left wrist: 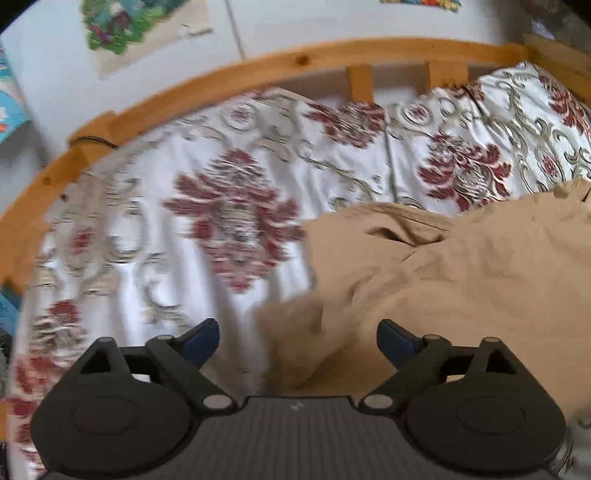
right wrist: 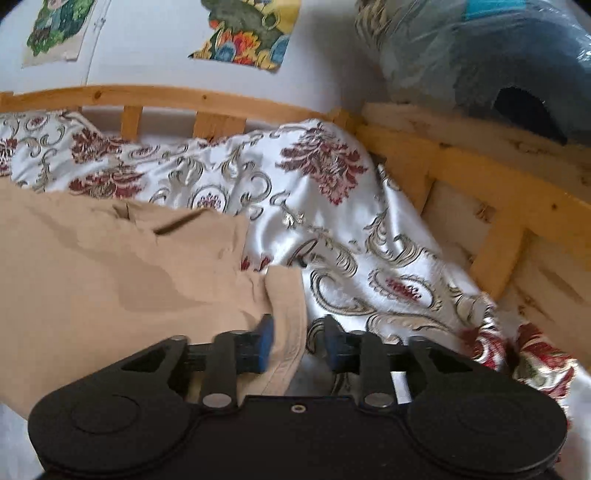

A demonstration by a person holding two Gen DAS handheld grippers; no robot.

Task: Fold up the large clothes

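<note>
My left gripper [left wrist: 297, 341] hangs with fingers wide apart over the tan garment [left wrist: 461, 277], lower right of frame. My right gripper [right wrist: 300, 345] stands half-apart astride its hem, unclamped, on the floral bedspread [right wrist: 332, 229].

A home bedroom

Pine bed frame [left wrist: 229, 72], floral bedspread [left wrist: 229, 206] — torn picture posters [right wrist: 251, 33] on the white wall.

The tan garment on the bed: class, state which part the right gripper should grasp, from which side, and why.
Probably the hemmed edge of the tan garment, approached from its free side over the patterned bedspread. That stitched border lies flat and exposed, and the right gripper already straddles it, jaws part open. The left gripper stands wide open, holding nothing.
</note>
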